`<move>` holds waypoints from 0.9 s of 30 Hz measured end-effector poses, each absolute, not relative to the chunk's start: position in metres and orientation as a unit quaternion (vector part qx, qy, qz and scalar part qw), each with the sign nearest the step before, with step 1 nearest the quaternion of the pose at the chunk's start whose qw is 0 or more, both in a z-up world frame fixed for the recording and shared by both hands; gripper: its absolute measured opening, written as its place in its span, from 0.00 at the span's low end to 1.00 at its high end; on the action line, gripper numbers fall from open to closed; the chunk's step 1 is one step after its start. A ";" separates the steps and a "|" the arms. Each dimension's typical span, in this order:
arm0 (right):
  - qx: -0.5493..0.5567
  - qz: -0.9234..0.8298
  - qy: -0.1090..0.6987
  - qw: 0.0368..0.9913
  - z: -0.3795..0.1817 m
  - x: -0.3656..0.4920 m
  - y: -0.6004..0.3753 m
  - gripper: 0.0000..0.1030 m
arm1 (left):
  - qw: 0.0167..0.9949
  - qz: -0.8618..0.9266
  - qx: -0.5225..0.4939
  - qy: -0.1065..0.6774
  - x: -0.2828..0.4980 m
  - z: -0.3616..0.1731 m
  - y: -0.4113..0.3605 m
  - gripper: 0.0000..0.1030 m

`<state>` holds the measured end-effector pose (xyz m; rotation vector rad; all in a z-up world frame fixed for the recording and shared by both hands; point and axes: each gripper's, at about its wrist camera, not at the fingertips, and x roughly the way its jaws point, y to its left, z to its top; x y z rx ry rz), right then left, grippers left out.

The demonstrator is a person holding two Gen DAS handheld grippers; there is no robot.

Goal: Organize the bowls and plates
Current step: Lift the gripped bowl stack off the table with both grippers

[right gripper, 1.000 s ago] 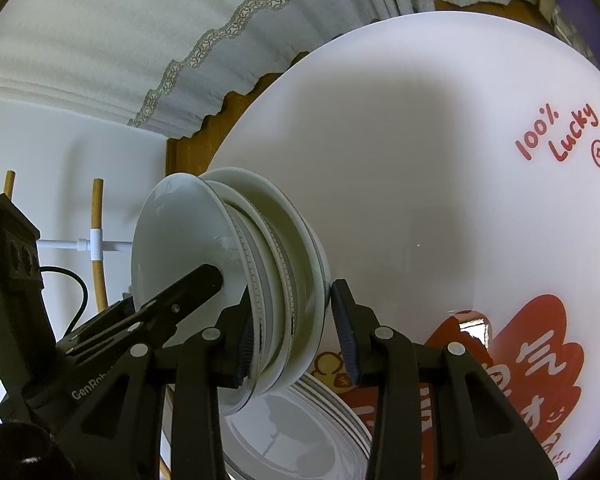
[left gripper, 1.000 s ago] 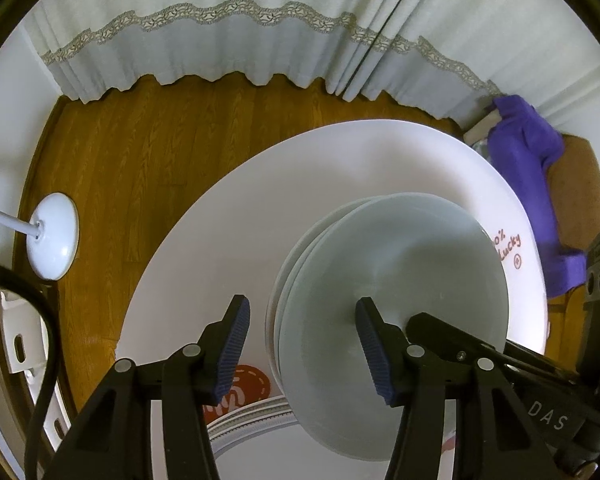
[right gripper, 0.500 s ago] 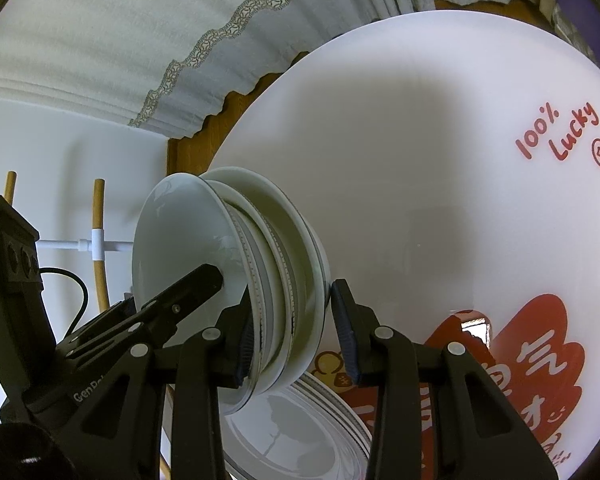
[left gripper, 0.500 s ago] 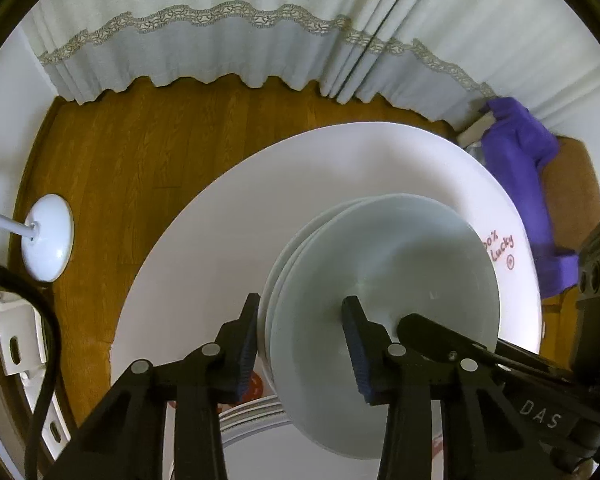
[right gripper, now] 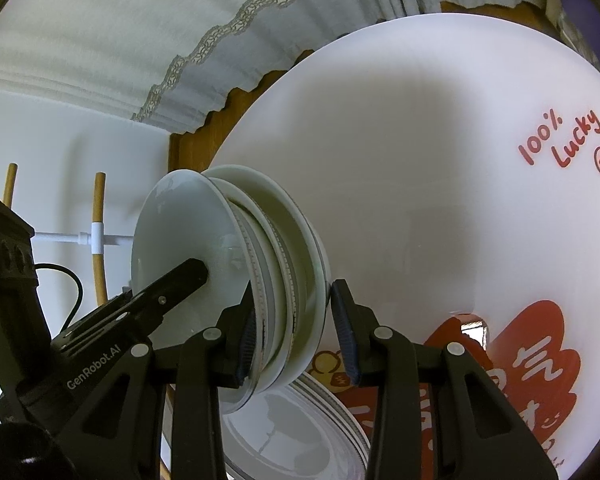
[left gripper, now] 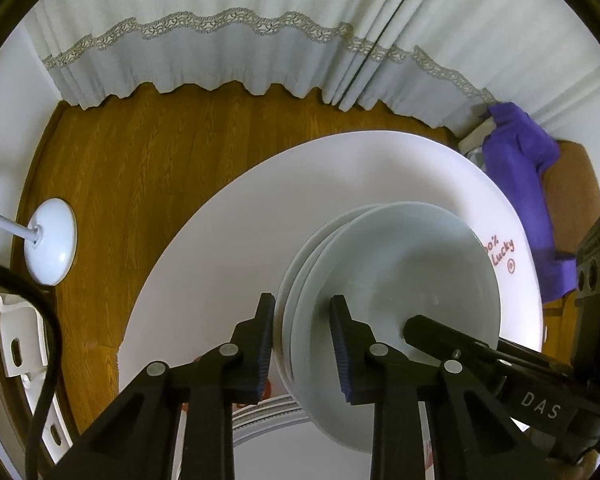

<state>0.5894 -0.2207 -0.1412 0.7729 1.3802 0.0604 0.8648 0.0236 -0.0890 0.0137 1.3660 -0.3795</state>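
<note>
Finds a stack of plates (left gripper: 400,280) standing on edge just above the near part of the round table (left gripper: 240,260), faces upright and not resting on the tabletop. Finds the right gripper (right gripper: 296,320) clenched across the rims of that stack, on the side toward the table's red lettering. Cannot tell whether its pads span every plate or leave the front one outside. Finds the left gripper (left gripper: 302,336) closing its jaws over the same stack on the side away from the lettering, one pad meeting the front face and the other the back rim. Rates this as a grip only just forming. Notes a second pile of plates (right gripper: 300,420) lying flat on the table, directly beneath the held stack. Judges the step in hand to be securing a two-handed hold before the stack goes anywhere. Recommends finishing the squeeze fully and squarely, pads flat to the faces, so that no plate slides out from between its neighbours. Recommends keeping both hands motionless until the pinch is firm, then moving them together at one pace, with no twist between them. Warns of glazed, slippery surfaces and of weight hanging below the pads. Advises keeping the lower rims clear of the flat pile on the table during any move.
</note>
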 end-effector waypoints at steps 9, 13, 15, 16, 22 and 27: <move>0.355 0.030 0.618 0.700 -0.144 0.587 -0.222 0.33 | 0.757 -0.183 0.006 0.628 0.866 -0.082 0.029 0.19; 0.364 0.033 0.615 0.698 -0.144 0.586 -0.224 0.33 | 0.754 -0.184 0.004 0.630 0.866 -0.082 0.031 0.18; 0.365 0.035 0.614 0.699 -0.143 0.587 -0.223 0.33 | 0.754 -0.184 0.003 0.630 0.868 -0.082 0.033 0.18; 0.366 0.035 0.613 0.699 -0.143 0.587 -0.223 0.33 | 0.754 -0.184 0.003 0.630 0.869 -0.083 0.033 0.18; 0.366 0.037 0.611 0.701 -0.144 0.587 -0.221 0.33 | 0.753 -0.179 0.001 0.633 0.873 -0.085 0.031 0.21; 0.364 0.037 0.611 0.702 -0.143 0.585 -0.222 0.33 | 0.752 -0.181 -0.006 0.634 0.871 -0.085 0.031 0.20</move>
